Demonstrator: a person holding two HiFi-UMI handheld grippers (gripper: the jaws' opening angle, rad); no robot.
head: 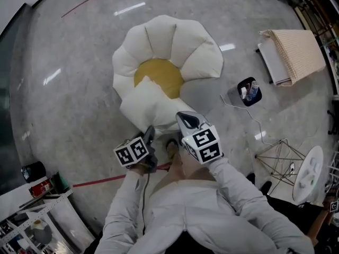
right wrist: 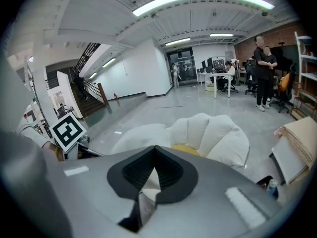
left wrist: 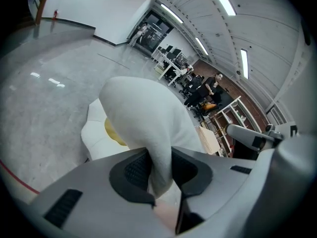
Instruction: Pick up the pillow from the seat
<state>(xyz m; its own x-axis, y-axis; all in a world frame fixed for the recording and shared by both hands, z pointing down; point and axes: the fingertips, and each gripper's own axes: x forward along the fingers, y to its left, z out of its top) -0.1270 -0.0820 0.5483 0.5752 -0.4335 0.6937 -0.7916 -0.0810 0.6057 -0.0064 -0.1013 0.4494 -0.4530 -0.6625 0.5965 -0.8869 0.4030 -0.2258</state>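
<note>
1. My left hand-held gripper (left wrist: 159,170) is pinching the white pillow (head: 145,102), jaws narrowly apart on its fabric.
2. My right hand-held gripper (right wrist: 151,175) is clamping the pillow's edge, lower centre of the head view, at the seat's (head: 159,41) front.

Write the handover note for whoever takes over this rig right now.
Left gripper: shut on a fold of the white pillow.
Right gripper: closed, apparently pinching a sliver of the pillow's fabric at its near right corner.
Pillow: held over the near edge of the flower-shaped seat.
Done: both grippers have hold of the pillow.
Left: raise it clear of the seat. Whether it already hangs free can't be told.
</note>
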